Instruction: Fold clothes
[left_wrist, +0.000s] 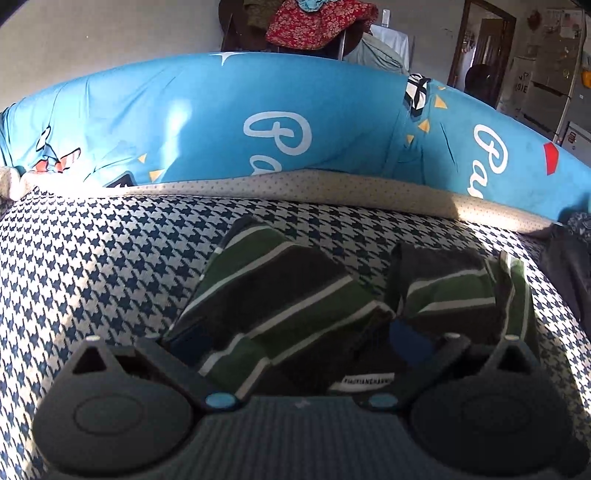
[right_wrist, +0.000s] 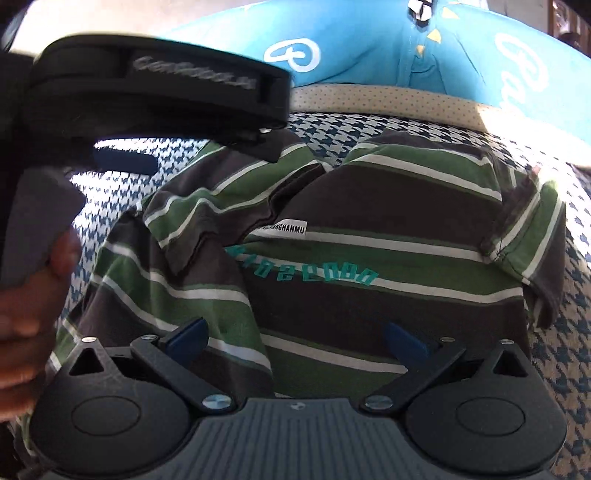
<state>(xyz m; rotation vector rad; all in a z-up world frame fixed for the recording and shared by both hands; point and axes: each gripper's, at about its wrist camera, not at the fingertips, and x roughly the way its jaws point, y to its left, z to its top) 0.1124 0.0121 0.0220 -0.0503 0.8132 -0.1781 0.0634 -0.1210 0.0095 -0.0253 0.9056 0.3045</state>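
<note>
A woven navy-and-white houndstooth bed cover (right_wrist: 565, 332) spans the surface, bordered behind by a smooth sky-blue printed quilt (left_wrist: 207, 122) above a cream dotted band (left_wrist: 295, 186). On the houndstooth lies the soft green, charcoal and white striped knit shirt (right_wrist: 388, 221), partly folded, its white neck label (right_wrist: 284, 229) exposed. Right gripper (right_wrist: 295, 339): blue-tipped jaws spread above the shirt, empty. Left gripper (left_wrist: 295, 343): jaws apart over the shirt; whether it pinches fabric cannot be told. A hand (right_wrist: 26, 295) grips its handle.
</note>
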